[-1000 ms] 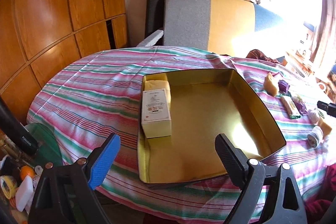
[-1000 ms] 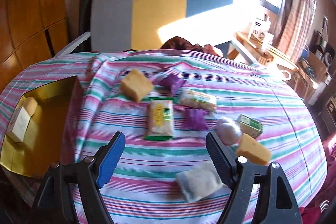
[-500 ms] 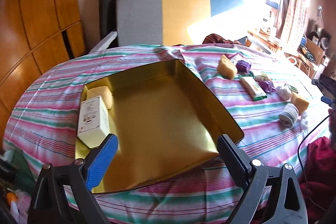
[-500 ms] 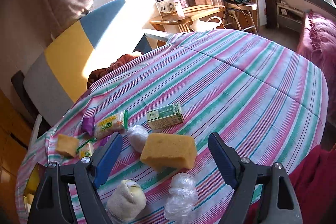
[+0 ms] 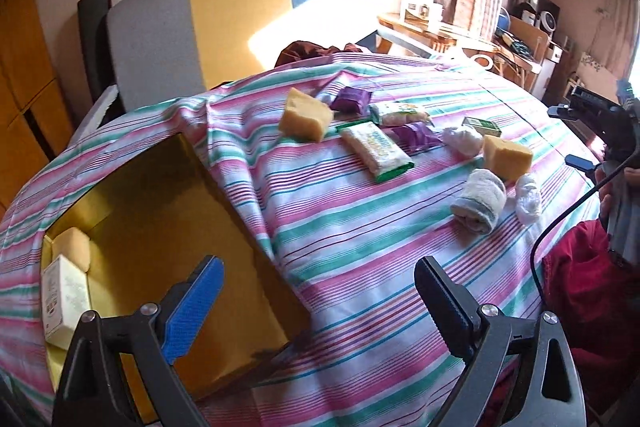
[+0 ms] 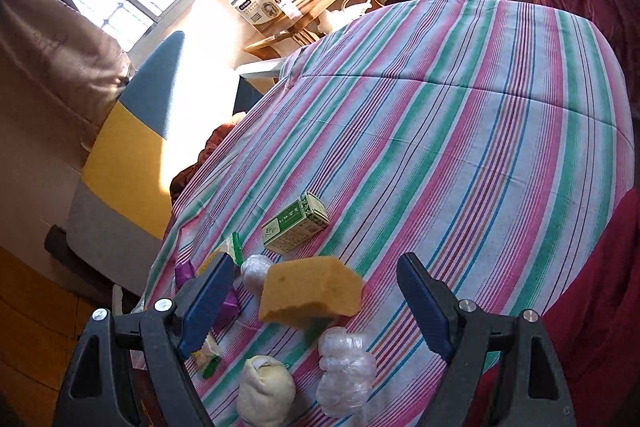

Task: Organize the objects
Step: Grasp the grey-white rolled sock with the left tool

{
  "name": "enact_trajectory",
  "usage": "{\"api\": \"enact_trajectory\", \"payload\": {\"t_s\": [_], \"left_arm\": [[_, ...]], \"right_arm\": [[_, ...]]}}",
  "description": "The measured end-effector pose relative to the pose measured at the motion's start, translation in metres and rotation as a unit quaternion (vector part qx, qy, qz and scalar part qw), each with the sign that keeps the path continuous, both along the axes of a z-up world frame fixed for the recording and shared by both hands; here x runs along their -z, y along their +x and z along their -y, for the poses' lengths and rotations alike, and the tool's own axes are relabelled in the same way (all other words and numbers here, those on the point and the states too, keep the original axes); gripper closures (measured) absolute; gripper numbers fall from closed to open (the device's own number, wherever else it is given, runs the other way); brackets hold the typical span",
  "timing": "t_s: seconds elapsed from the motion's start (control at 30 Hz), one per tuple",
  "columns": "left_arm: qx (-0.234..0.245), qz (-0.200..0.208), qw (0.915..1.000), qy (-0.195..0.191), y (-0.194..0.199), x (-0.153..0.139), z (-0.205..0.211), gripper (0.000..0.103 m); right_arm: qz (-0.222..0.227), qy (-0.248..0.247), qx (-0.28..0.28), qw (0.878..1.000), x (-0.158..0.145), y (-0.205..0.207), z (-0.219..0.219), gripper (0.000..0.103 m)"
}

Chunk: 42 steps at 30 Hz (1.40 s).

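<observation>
The gold tray (image 5: 224,219) sits on the striped counter (image 5: 360,247) at about eight o'clock in the left wrist view, and it is mostly bare. Only two things lie in it, a white carton (image 5: 66,301) and a pale yellow sponge (image 5: 72,247), touching each other in its far left corner. By that count the sorting looks barely begun.

The rest is scattered on the cloth toward one and two o'clock: a yellow sponge (image 5: 306,115), a purple packet (image 5: 352,99), a green-edged wafer pack (image 5: 376,149), a second wrapped snack (image 5: 400,113), another purple packet (image 5: 416,137), a white plastic-wrapped ball (image 5: 464,141), a small green box (image 5: 482,126), a second yellow sponge (image 5: 506,157), a rolled grey-white cloth (image 5: 480,201) and another wrapped lump (image 5: 528,197). All of these are well apart from the tray.

The left gripper (image 5: 318,307) hangs over the tray's near right edge with its jaws wide apart and nothing between them. The right gripper (image 6: 312,307) is also empty, with its jaws spread. In its own view the second sponge (image 6: 312,293) lies between the jaws at twelve o'clock, untouched, with the green box (image 6: 296,229) just beyond. That sponge is probably the next pick, though roughly ten pieces remain to be moved.
</observation>
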<state>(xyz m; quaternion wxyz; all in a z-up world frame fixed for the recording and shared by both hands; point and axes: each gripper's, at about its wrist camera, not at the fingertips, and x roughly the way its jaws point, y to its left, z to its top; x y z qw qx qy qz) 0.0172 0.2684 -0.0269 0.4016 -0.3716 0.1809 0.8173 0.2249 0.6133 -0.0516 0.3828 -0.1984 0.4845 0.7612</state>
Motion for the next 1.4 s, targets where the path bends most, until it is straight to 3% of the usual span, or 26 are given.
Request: {"api": "enact_trajectory", "payload": {"t_s": [0.27, 0.57, 0.83, 0.9, 0.93, 0.97, 1.03, 1.13, 1.23, 1.33, 1.4], "left_arm": [[0.095, 0.022, 0.9952, -0.009, 0.014, 0.018, -0.073, 0.019], [0.169, 0.033, 0.9851, -0.010, 0.029, 0.029, -0.142, 0.019], [0.223, 0.037, 0.9732, -0.044, 0.047, 0.055, -0.195, 0.018], [0.227, 0.036, 0.9719, -0.051, 0.049, 0.064, -0.204, 0.027], [0.230, 0.048, 0.9705, -0.055, 0.047, 0.070, -0.207, 0.043], [0.228, 0.066, 0.9699, -0.053, 0.045, 0.074, -0.206, 0.046], [0.218, 0.067, 0.9731, -0.036, 0.042, 0.074, -0.197, 0.047], [0.188, 0.072, 0.9794, -0.017, 0.034, 0.075, -0.175, 0.047], [0.147, 0.076, 0.9863, 0.000, 0.024, 0.077, -0.146, 0.047], [0.114, 0.089, 0.9895, -0.011, 0.015, 0.087, -0.128, 0.048], [0.117, 0.069, 0.9907, -0.003, 0.017, 0.090, -0.118, 0.048]], "right_arm": [[-0.006, -0.006, -0.019, 1.000, 0.002, -0.007, 0.001, 0.018], [-0.013, -0.022, -0.036, 0.999, 0.007, -0.013, -0.002, 0.018], [-0.009, -0.036, -0.041, 0.998, 0.012, -0.016, -0.005, 0.018], [-0.001, -0.036, -0.043, 0.998, 0.013, -0.017, -0.005, 0.018], [0.002, -0.037, -0.045, 0.998, 0.014, -0.018, -0.005, 0.018], [0.007, -0.039, -0.048, 0.998, 0.015, -0.020, -0.006, 0.018], [0.027, -0.044, -0.054, 0.997, 0.019, -0.024, -0.007, 0.019], [0.055, -0.061, -0.070, 0.994, 0.027, -0.032, -0.006, 0.029], [0.106, -0.076, -0.088, 0.988, 0.036, -0.041, -0.002, 0.034], [0.142, -0.084, -0.109, 0.980, 0.044, -0.050, 0.004, 0.040], [0.166, -0.084, -0.120, 0.975, 0.047, -0.054, 0.008, 0.042]]}}
